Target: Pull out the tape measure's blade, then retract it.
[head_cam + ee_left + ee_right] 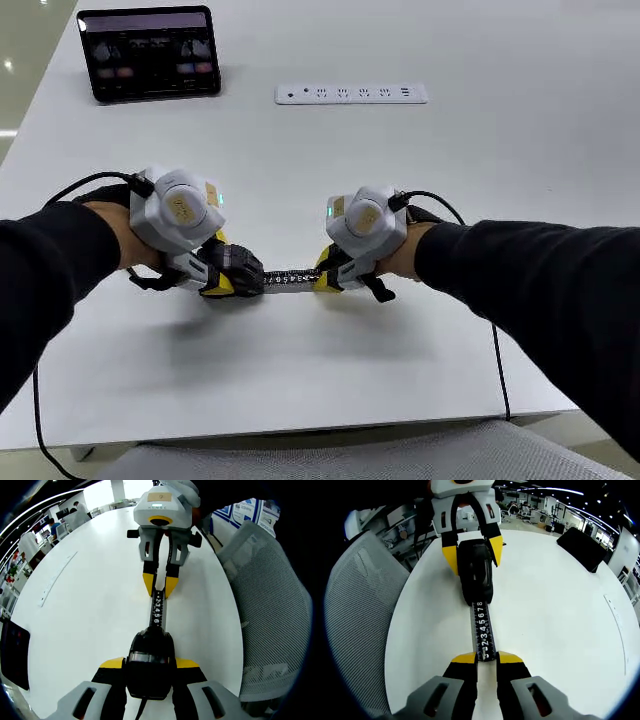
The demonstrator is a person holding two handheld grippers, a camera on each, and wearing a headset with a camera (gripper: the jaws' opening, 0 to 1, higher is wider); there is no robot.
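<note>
The left gripper [222, 266] is clamping the black case [150, 667] between its yellow tips, at about 8 o'clock from the middle of the head view. Holding the case by its flanks is leaving its mouth free, facing toward 3 o'clock. The right gripper [487, 658], at about 5 o'clock in the head view, is pinching the end of the blade [483, 625]. Its jaws are closed flat on the blade, so the tip cannot slip back.

The two grippers are facing each other along one line, low over the table [420, 170], which is keeping the blade straight and untwisted. Whether the case is touching the table I cannot tell. Only a short stretch is spanning the gap, with digits one to eight reading in the right gripper view, so the pull-out is looking barely begun. The next move is probably calling for the hands to draw apart along that same line; a tilt could kink the blade.

A tablet [150, 52] is lying at 11 o'clock and a power strip [352, 94] at 12 o'clock, both well apart from the work.
</note>
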